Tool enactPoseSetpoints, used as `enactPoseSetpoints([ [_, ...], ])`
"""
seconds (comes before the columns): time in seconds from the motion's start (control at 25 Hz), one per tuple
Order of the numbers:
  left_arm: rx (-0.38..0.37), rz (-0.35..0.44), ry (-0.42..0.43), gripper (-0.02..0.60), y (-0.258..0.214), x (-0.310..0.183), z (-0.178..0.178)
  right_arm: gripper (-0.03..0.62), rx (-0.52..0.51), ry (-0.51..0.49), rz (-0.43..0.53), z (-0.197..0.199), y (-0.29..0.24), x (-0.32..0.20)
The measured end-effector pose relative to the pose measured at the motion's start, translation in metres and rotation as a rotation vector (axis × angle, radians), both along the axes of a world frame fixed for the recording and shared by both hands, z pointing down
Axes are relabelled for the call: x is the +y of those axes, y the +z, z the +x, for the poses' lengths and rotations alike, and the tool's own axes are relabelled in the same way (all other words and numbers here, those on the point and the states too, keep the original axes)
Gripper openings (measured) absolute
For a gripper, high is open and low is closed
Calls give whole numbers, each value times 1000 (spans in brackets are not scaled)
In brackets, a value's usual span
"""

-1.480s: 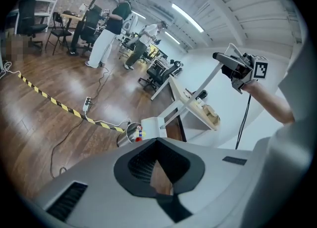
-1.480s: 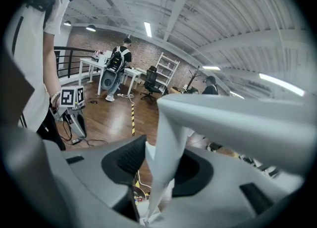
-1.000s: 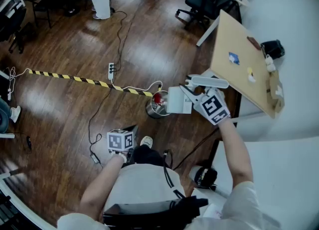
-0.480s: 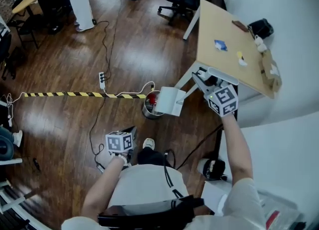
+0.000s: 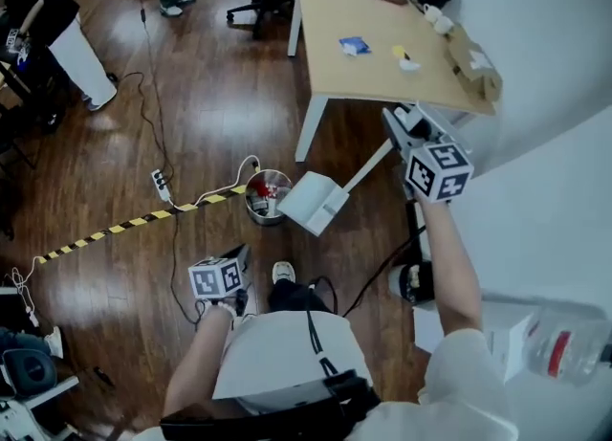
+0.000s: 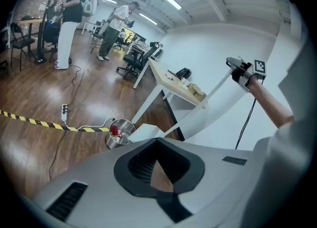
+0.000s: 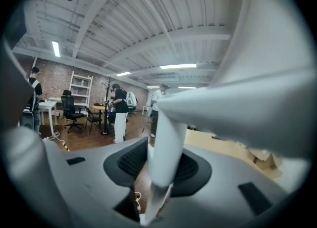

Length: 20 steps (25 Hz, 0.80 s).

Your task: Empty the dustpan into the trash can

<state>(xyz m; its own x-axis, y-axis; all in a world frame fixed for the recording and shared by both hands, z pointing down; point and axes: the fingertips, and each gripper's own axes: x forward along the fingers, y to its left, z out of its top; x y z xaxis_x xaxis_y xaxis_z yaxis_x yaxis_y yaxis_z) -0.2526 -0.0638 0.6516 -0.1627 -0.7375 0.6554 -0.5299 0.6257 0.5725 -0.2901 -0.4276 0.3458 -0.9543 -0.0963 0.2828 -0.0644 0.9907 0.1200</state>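
A round metal trash can (image 5: 268, 197) stands on the wood floor with red scraps inside. The white dustpan (image 5: 312, 203) hangs tilted just right of the can, its edge near the rim. Its long handle (image 5: 368, 166) slants up to my right gripper (image 5: 402, 131), whose jaws are closing on it; in the right gripper view the handle (image 7: 166, 138) runs between the pads (image 7: 126, 160). My left gripper (image 5: 242, 259) is low by the person's shoe, shut with nothing in it. The left gripper view shows the can (image 6: 118, 132) and the dustpan (image 6: 143, 132) ahead.
A wooden table (image 5: 382, 66) with small items stands close behind the right gripper, one leg (image 5: 308, 128) near the can. Yellow-black tape (image 5: 115, 229), a power strip (image 5: 161, 184) and cables cross the floor. A white wall (image 5: 535, 95) is at right. People stand far back.
The right gripper has swung toward the table and rolled, and the dustpan has dropped from level beside the can to a tilt at its rim. The left gripper shifted a little.
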Motion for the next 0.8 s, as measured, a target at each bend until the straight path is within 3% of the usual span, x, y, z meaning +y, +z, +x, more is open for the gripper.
enactPoseSetpoints([
  [0.2,8,0,60,-2,1,-27,8,137,33,171,1,48,9,-47],
  [0.44,17,-21,170,-2,4,-66,35,139,79,427,-27,123,83,-102],
  [0.64,33,-64,213,-2,15,-77,48,146,44,632,-73,171,151,-153],
  [0.8,55,-103,204,-2,25,-74,49,143,-5,758,-86,188,194,-179],
])
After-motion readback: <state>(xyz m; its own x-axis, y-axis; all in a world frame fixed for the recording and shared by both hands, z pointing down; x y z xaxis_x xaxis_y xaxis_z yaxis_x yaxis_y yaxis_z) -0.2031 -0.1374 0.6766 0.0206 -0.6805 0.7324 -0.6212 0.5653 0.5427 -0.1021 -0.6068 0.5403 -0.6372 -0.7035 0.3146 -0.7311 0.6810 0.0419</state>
